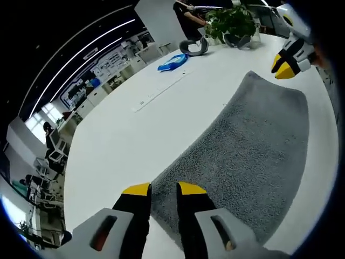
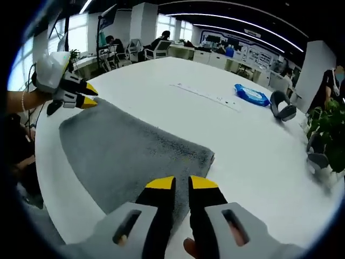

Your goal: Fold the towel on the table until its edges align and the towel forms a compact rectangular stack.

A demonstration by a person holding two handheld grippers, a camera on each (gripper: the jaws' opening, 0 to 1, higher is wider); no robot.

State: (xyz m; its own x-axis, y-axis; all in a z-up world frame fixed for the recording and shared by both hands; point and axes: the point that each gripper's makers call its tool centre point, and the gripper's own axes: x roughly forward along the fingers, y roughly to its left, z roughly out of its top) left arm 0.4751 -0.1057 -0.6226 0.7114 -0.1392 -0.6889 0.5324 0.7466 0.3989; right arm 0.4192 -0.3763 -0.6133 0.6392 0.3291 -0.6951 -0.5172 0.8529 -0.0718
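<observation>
- While your left gripper [image 1: 164, 189] hangs over the near end of the towel [image 1: 253, 145], its yellow-tipped fingers [image 1: 137, 190] stand a narrow gap apart with nothing between them.
- One left fingertip sits over bare tabletop [image 1: 129, 140], the other over the towel's edge; whether either touches the cloth, you cannot tell from here.
- Your towel lies flat and grey on the white tabletop, spread in a single long rectangle running away from the left gripper toward the right gripper [image 1: 288, 59], which shows at its far end.
- In the right gripper view, your right gripper [image 2: 182, 183] sits over the other short end of the towel [image 2: 124, 151], its fingers [image 2: 160, 184] also only narrowly parted and holding nothing.
- Both right fingertips lie over the grey cloth, just inside the near corner by the towel's edge.
- From that view, your left gripper [image 2: 86, 94] shows at the towel's far corner, tips close together, right at the cloth's rim.
- Well apart from the towel on the tabletop [image 2: 242, 145] lie a blue packet [image 2: 252, 95], a grey neck pillow [image 2: 282, 106], a long white strip [image 2: 205, 93] and a potted plant [image 2: 326, 135].
- Beyond the tabletop, people sit at desks in an open office.
</observation>
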